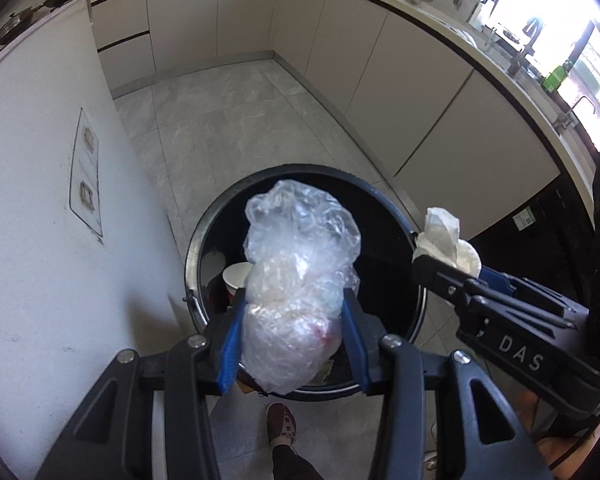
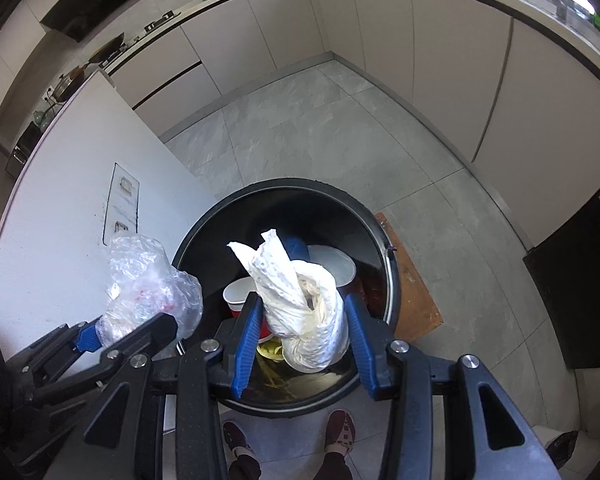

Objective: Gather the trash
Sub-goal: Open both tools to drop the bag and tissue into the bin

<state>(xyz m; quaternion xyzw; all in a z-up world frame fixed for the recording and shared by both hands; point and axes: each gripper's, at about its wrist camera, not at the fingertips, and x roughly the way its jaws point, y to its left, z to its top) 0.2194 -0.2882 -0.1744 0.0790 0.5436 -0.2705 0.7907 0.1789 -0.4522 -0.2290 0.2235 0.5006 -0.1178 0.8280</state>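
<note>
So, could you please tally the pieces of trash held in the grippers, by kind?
Clear plastic bag bundle, in left gripper: 1
White paper wad, in right gripper: 1
Total: 2

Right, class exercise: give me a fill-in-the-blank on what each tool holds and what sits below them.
1. The left tool is shut on a crumpled clear ____ bag.
2. The right tool grips a wad of white ____.
3. Both hang above a round black ____.
4. Inside it lies a white paper ____.

Missing words: plastic; paper; bin; cup
</note>
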